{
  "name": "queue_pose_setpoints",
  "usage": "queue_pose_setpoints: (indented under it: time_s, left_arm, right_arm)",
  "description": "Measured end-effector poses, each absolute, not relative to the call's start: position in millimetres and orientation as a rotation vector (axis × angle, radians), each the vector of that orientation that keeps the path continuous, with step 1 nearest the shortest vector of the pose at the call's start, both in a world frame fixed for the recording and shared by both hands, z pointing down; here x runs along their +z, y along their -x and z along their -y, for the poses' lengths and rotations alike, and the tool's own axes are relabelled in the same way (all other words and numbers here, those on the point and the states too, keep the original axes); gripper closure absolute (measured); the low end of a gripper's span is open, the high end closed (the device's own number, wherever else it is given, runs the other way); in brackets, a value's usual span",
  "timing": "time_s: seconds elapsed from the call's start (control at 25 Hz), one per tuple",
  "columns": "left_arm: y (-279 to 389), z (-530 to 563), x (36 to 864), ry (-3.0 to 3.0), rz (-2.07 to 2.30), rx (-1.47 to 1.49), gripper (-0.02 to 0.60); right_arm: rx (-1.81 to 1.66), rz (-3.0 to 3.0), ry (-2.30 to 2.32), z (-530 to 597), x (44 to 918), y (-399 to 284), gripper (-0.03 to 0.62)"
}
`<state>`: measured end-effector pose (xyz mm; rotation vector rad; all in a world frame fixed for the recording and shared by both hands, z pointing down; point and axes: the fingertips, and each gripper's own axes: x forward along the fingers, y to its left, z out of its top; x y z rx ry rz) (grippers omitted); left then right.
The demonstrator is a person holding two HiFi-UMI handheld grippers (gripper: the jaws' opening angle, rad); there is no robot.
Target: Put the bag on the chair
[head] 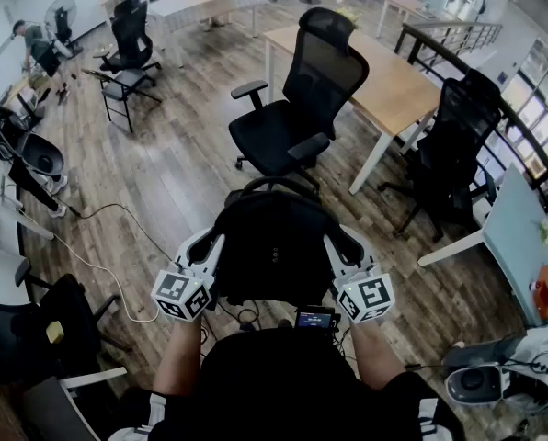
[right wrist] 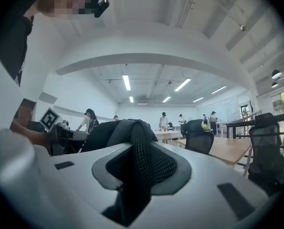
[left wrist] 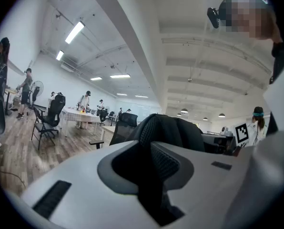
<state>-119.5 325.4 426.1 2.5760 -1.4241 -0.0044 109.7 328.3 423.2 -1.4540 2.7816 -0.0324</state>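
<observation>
Black, rounded bag [head: 274, 246], mesh-padded.

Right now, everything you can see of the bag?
The bag is black, rounded, soft fabric with padded mesh parts. It is held up in front of the person, clamped at its two sides: mesh sits pinched in the left claw and in the right claw. The black office chair stands beyond, apart.

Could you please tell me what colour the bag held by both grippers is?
The bag is black, best seen in the head view.
</observation>
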Motion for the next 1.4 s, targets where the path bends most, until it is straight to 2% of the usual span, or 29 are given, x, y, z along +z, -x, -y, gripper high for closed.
queue_pose_setpoints:
  time_s: [0.72,1.4]
  left_arm:
    - [102.1,-340.4,428.9,-2.578,1.526,0.105,0.506]
    - [73.4,-360.0,429.2,-2.525,1.552,0.072,0.506]
  right_arm:
    - [-0.079,-2.755,1.493,-340.8,428.9,-127.0,0.482]
    - [-0.064,-2.795,1.389,-345.5,422.6,-156.3,0.480]
